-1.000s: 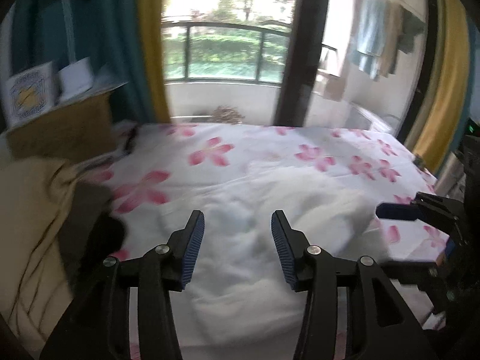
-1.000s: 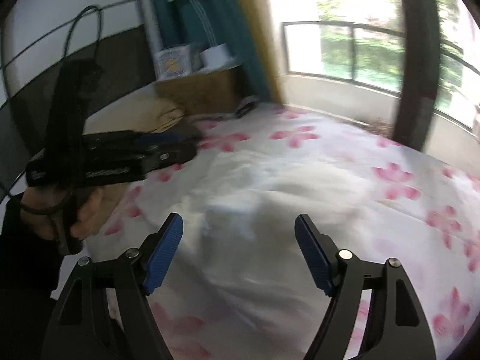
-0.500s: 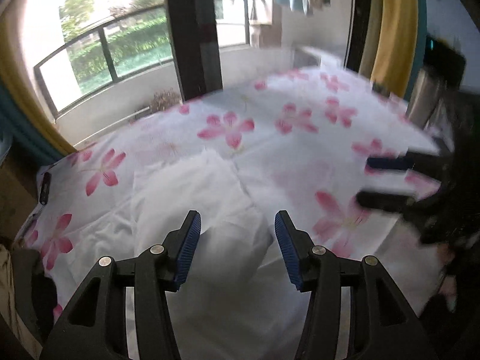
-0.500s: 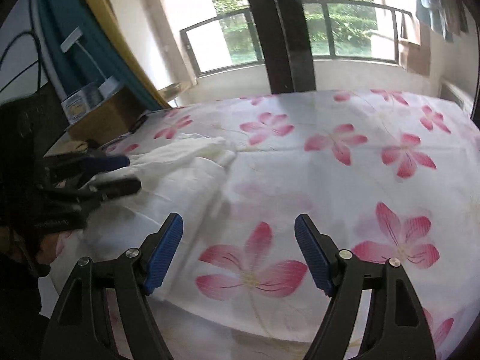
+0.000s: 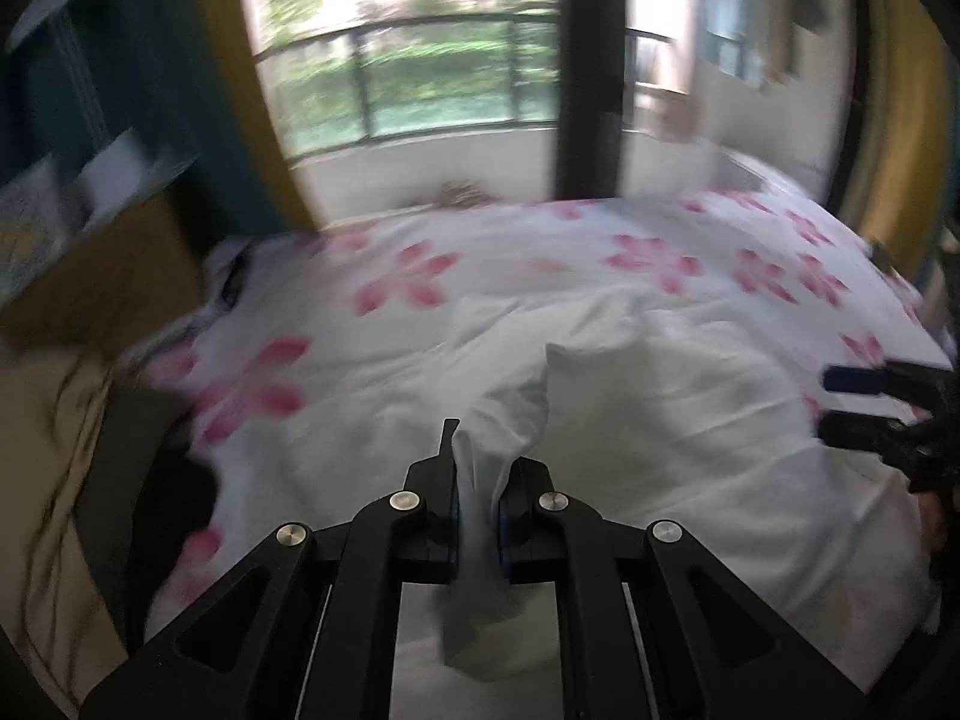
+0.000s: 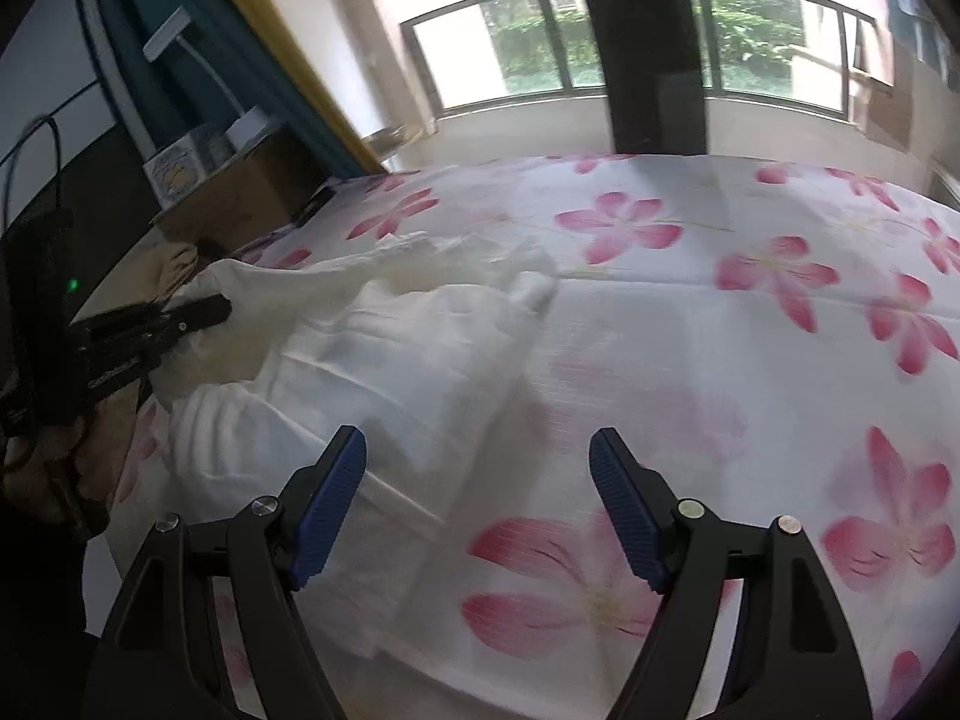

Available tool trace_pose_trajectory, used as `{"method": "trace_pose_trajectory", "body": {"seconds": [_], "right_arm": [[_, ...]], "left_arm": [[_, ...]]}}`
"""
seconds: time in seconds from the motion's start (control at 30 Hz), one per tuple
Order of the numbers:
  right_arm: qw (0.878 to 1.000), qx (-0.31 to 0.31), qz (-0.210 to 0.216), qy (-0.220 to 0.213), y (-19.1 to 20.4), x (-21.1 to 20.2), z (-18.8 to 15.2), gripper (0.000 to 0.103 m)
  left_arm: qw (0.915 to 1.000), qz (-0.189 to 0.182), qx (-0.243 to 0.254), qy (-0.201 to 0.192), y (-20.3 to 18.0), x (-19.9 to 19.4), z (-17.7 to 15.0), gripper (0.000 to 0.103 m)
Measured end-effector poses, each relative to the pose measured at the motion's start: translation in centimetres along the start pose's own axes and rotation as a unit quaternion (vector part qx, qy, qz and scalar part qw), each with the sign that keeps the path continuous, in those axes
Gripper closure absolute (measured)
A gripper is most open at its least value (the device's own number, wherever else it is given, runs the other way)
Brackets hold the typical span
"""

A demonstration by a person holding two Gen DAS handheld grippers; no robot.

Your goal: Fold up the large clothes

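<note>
A crumpled white garment (image 5: pixel 660 420) lies on the bed's white sheet with pink flowers (image 5: pixel 540 264). My left gripper (image 5: pixel 480 480) points down at the garment's near left part. Its jaws are closing, and a fold of the white cloth is pinched between the blue pads. In the right wrist view the same gripper (image 6: pixel 210 309) sits at the garment's (image 6: pixel 420 330) left edge. My right gripper (image 6: pixel 477 462) hangs open above the sheet (image 6: pixel 750 330) by the garment's right edge, with nothing held. It also shows as the right gripper (image 5: pixel 852 402) at the far right of the left wrist view.
A cardboard box (image 5: pixel 102 276) with small items on top stands left of the bed, and a beige cloth (image 5: pixel 36 450) lies below it. Behind the bed are a window with a railing, a dark pillar (image 6: pixel 648 48), and teal and yellow curtains. A hand (image 6: pixel 36 462) grips the left tool.
The left gripper has swung back to the left and dropped onto the garment, and its jaws have shut on a fold of cloth. The right gripper has shifted across the bed and stays open.
</note>
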State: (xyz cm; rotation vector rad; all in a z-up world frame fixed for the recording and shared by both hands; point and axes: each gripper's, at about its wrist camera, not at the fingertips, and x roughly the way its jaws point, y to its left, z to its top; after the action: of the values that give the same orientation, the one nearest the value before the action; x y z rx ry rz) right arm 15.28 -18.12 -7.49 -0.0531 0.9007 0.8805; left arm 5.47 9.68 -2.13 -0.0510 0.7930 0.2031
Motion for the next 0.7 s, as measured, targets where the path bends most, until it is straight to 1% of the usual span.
{"method": "trace_pose_trajectory", "body": {"seconds": [0.1,0.17,0.23,0.27,0.3,0.37,0.4,0.47,0.57,0.6,0.67,0.7], "right_arm": [[1.0,-0.011,0.0,0.008,1.0,0.9,0.3,0.026],[1.0,-0.015,-0.003,0.014,1.5,1.5,0.5,0.026],[1.0,-0.017,-0.006,0.019,1.8,2.1,0.6,0.026],[1.0,-0.018,-0.007,0.023,2.0,2.5,0.7,0.026],[0.999,-0.02,-0.009,0.026,2.2,2.8,0.9,0.026],[0.999,-0.022,-0.011,0.03,2.5,3.3,1.0,0.026],[0.999,-0.025,-0.012,0.032,2.8,3.6,1.1,0.026],[0.999,-0.029,-0.013,0.033,3.1,3.8,1.4,0.026],[0.999,-0.033,-0.018,0.034,3.4,3.8,1.8,0.026],[0.999,-0.033,-0.019,0.033,3.4,3.8,1.9,0.026],[0.999,-0.032,-0.023,0.03,3.4,3.5,2.0,0.026],[0.999,-0.031,-0.026,0.027,3.3,3.4,2.1,0.026]], "left_arm": [[0.9983,0.022,-0.045,0.031,3.4,1.0,-1.6,0.093],[0.9966,0.036,-0.058,0.047,4.8,1.4,-2.7,0.093],[0.9949,0.04,-0.071,0.059,6.1,1.7,-3.6,0.088],[0.9941,0.046,-0.077,0.061,6.6,1.7,-3.9,0.084],[0.9929,0.055,-0.085,0.063,7.3,1.6,-4.3,0.078],[0.9921,0.061,-0.093,0.057,8.3,1.1,-4.4,0.07],[0.9929,0.056,-0.093,0.049,8.7,0.6,-4.2,0.069],[0.9952,0.046,-0.079,0.034,8.7,-0.1,-3.4,0.066],[0.9995,0.018,-0.025,0.009,6.9,-1.0,-1.5,0.057],[0.9999,0.006,-0.007,0.005,6.0,-1.0,-1.0,0.056],[0.9995,-0.015,0.027,0.005,4.5,-0.5,-0.2,0.056],[0.9984,-0.024,0.049,0.015,3.6,0.3,0.2,0.056]]}}
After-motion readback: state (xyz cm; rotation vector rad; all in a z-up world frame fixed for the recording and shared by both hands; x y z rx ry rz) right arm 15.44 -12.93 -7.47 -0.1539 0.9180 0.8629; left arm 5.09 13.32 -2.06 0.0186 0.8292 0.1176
